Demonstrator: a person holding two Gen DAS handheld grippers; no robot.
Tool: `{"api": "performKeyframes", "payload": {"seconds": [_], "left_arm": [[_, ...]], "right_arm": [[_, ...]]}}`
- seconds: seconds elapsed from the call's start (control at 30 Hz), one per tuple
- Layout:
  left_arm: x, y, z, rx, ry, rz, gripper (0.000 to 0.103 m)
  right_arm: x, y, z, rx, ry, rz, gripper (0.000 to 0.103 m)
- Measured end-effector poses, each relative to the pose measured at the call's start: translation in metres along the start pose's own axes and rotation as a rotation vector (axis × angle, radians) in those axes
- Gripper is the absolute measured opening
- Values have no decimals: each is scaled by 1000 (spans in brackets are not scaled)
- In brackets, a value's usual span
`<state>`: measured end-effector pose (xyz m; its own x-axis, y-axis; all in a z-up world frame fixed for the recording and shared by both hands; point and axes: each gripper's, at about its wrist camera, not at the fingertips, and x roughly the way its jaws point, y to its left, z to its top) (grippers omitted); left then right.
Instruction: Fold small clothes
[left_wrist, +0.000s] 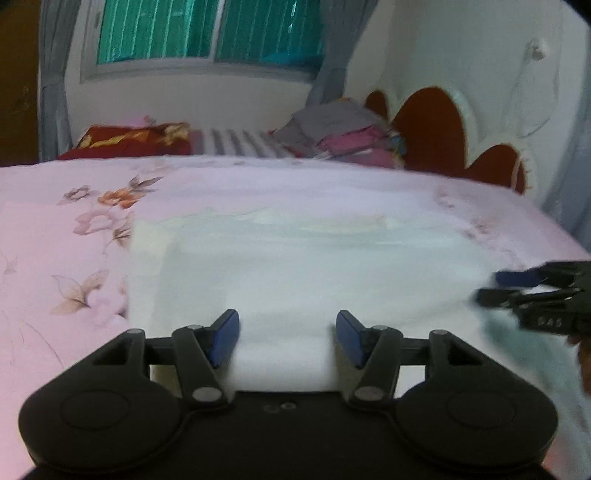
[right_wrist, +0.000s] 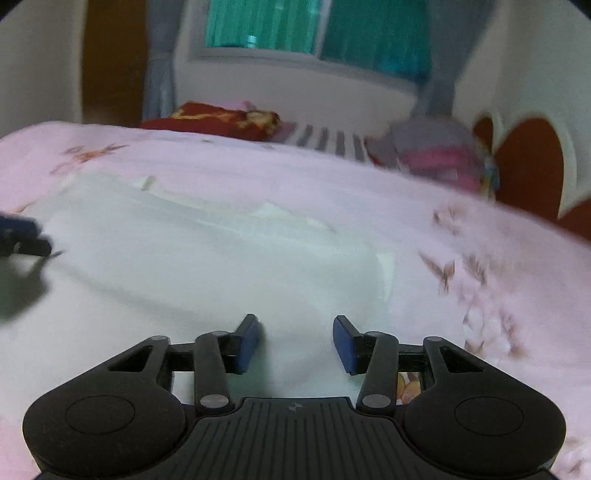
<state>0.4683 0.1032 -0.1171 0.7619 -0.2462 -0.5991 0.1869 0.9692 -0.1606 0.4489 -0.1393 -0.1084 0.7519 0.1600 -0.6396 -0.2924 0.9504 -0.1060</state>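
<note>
Pink floral bedsheet is covering the bed on which everything is lying, and behind it a teal-lit window with grey curtains is sitting in a white wall. At the far edge of the bed, a dark red patterned pillow is resting on the left, a grey-and-white striped cloth is lying in the middle, and a stack of grey and pink folded clothes is sitting on the right, next to a red-brown scalloped headboard.

Spread flat on the sheet in the middle of the bed, a small white cloth garment is lying with a folded strip along its far side. Both wrist views are blurring.

Left tongs are hanging over the near edge of the garment, their blue-padded fingers standing well apart, with white cloth showing in the gap; whether the pads are touching the cloth I cannot tell. Right tongs are likewise hanging over the near part of the garment, released, their blue pads parted with cloth visible between and clear of them. In the left wrist view the right tongs are appearing at the right edge, near the garment's right side.
</note>
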Motion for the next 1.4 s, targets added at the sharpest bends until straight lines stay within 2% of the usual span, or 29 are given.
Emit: {"api": "performKeyframes", "payload": {"seconds": [0.07, 0.13, 0.17, 0.2, 0.3, 0.33, 0.37, 0.43, 0.5, 0.57, 0.63, 0.7, 0.83, 0.93, 1.0, 1.13, 1.23, 1.3, 1.4], "left_arm": [[-11, -17, -12, 20, 4, -29, 56], [-11, -33, -29, 55, 55, -30, 57], [-8, -38, -37, 82, 84, -4, 56], [-10, -41, -47, 98, 80, 24, 56], [-28, -45, -51, 92, 54, 35, 56], [-34, -47, -52, 90, 34, 21, 56], [-39, -49, -55, 87, 17, 10, 56], [-45, -50, -60, 71, 9, -1, 56], [-44, -49, -64, 25, 32, 4, 55], [-45, -44, -69, -11, 31, 17, 55], [-48, -42, -73, -18, 33, 33, 55], [-51, -39, -77, -27, 30, 36, 55], [-63, -22, -78, -49, 21, 83, 55], [-74, -3, -82, -76, 13, 131, 55], [-79, 7, -85, -94, 9, 135, 55], [-78, 5, -84, -90, 17, 138, 55], [-82, -2, -77, -89, 9, 150, 55], [-77, -3, -80, -73, 44, 164, 55], [-76, -1, -83, -79, 44, 163, 55]], "right_arm": [[-16, 11, -1, 70, -23, 122, 46], [-22, 29, -10, 74, 14, 188, 46], [-26, 38, -17, 54, 35, 202, 46], [-26, 46, -24, 30, 60, 191, 46], [-29, 48, -33, 52, 65, 131, 46], [-37, 48, -31, 66, 50, 124, 43], [-46, 49, -30, 75, 23, 146, 33], [-53, 58, -30, 85, 18, 235, 30], [-58, 70, -35, 115, 30, 281, 26], [-56, 77, -37, 165, 35, 313, 12], [-51, 85, -38, 190, 47, 328, 7], [-52, 94, -42, 189, 62, 337, 7], [-53, 84, -45, 206, 52, 300, 7], [-62, 44, -56, 273, 50, 181, 7], [-71, 11, -67, 311, 55, 83, 7], [-82, -30, -85, 360, 71, 23, 7], [-84, -26, -81, 352, 65, 6, 7], [-93, -24, -79, 361, 29, 15, 7], [-86, -17, -83, 324, 79, 1, 7]]}}
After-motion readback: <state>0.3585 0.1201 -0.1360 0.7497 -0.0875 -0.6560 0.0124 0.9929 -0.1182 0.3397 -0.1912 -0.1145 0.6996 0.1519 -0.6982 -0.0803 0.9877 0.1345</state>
